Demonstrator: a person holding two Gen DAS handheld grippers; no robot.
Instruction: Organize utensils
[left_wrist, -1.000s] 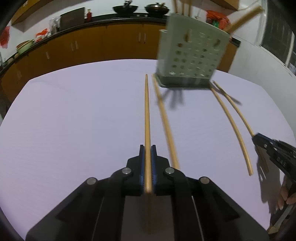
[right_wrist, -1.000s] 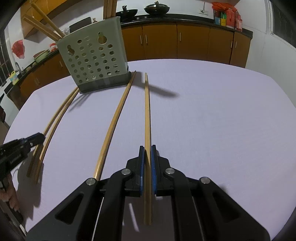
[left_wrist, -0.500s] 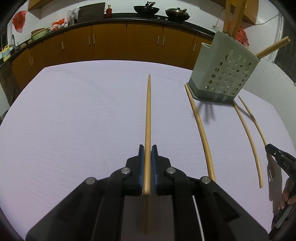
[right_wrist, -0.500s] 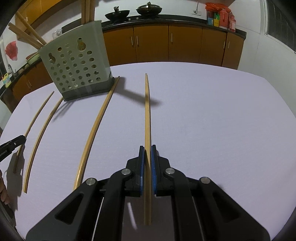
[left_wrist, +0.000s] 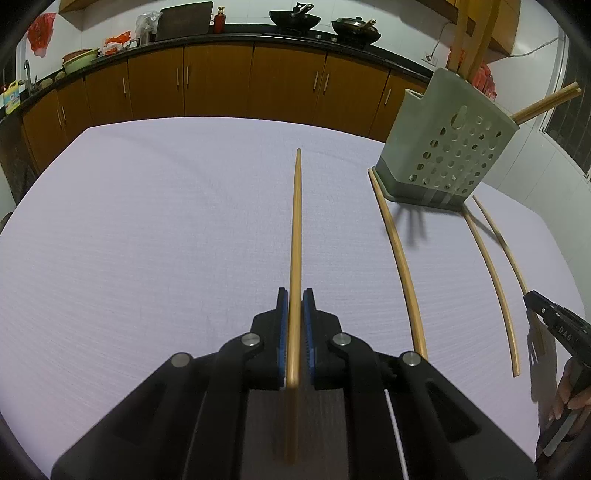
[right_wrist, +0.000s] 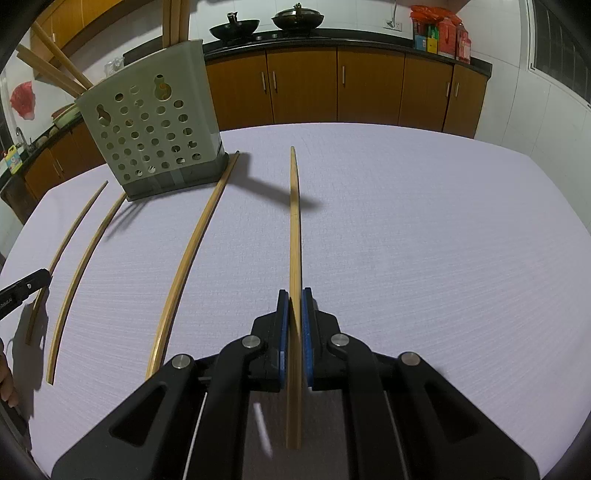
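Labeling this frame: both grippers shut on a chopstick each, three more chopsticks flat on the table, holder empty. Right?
Not quite: the holder is not empty. The right wrist view shows chopsticks sticking out of its top. The rest holds: the left gripper and right gripper each clamp a chopstick, and three more lie flat on the table.

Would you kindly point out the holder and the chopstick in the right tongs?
holder (right_wrist: 155, 133): right wrist view, perforated front wall.
chopstick (right_wrist: 294, 229): right wrist view, mid-shaft ahead of the right tongs (right_wrist: 294, 295).
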